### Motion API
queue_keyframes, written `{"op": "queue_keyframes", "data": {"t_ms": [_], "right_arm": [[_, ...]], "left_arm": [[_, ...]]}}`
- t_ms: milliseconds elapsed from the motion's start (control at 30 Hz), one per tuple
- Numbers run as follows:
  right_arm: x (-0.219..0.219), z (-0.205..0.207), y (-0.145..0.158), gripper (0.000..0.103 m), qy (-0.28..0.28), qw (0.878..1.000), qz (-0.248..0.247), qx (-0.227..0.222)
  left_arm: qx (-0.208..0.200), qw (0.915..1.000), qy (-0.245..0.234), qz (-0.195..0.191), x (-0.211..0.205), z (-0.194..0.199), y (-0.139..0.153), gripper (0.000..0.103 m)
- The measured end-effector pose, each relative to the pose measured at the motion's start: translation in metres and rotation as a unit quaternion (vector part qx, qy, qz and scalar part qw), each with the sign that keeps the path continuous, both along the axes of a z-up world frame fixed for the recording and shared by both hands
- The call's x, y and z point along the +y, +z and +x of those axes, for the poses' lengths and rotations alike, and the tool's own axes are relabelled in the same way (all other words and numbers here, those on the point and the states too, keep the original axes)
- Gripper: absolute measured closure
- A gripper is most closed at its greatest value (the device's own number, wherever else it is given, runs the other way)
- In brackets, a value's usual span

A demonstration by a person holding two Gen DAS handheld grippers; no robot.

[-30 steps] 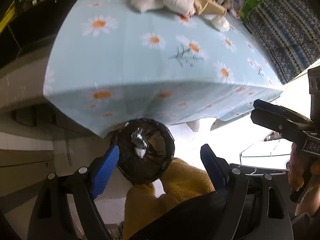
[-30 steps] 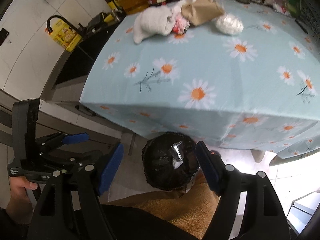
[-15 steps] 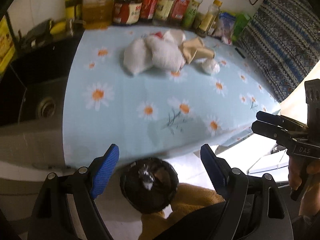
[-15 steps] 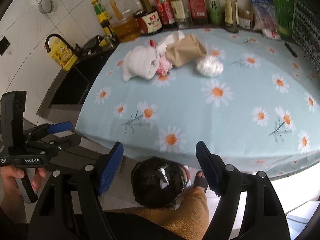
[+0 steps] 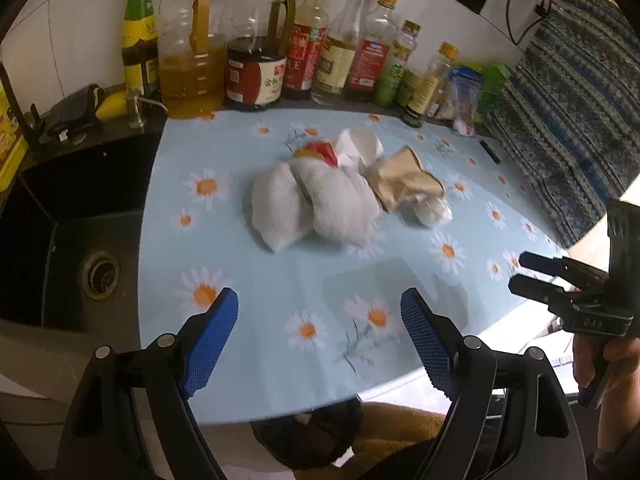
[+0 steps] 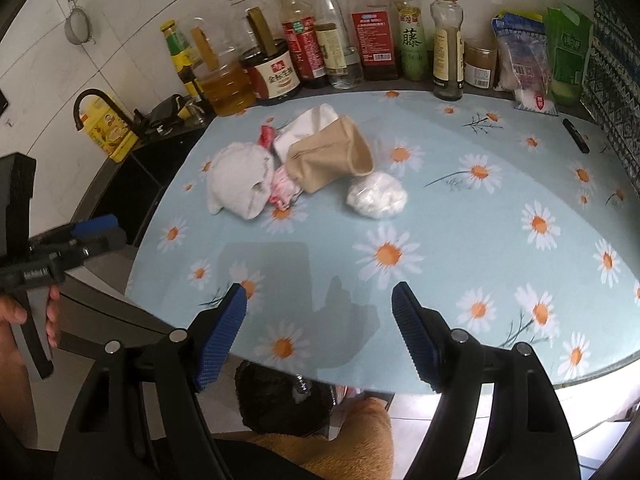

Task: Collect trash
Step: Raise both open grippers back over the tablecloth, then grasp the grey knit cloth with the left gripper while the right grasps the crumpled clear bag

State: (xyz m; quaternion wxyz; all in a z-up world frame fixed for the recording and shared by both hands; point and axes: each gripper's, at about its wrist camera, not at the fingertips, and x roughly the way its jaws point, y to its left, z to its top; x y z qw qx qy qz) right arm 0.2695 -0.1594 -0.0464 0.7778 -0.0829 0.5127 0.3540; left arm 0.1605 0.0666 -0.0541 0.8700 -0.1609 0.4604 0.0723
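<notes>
A pile of trash lies mid-table on the daisy tablecloth (image 5: 280, 280): a crumpled white cloth (image 5: 316, 204) (image 6: 240, 180), a brown paper bag (image 5: 404, 180) (image 6: 328, 156), a white plastic-wrapped wad (image 5: 432, 210) (image 6: 376, 196), a red-and-white wrapper (image 6: 282, 190) and white paper (image 5: 358, 144). A black-lined trash bin (image 6: 280, 400) (image 5: 312, 436) sits below the table's near edge. My left gripper (image 5: 320, 336) is open and empty above the near edge. My right gripper (image 6: 318, 332) is open and empty, also above the near edge.
Several oil and sauce bottles (image 5: 256, 40) (image 6: 372, 28) line the back wall. A black sink (image 5: 60, 240) with a tap (image 6: 96, 100) lies left of the table. Food packets (image 6: 568, 52) stand at the back right. A black pen (image 6: 576, 136) lies near the right edge.
Both grippers have risen from beside the bin below the table to above the tabletop. The views now look across the table at the trash pile. Both stay open.
</notes>
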Motion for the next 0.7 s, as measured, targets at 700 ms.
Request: {"op": "queue_keyframes", "data": {"t_ms": [700], "right_arm": [[0.034, 0.093, -0.055, 0.028, 0.012, 0.998, -0.048, 0.027]], "left_arm": [[0.08, 0.9966, 0.006, -0.019, 0.068, 0.085, -0.064, 0.022]]}}
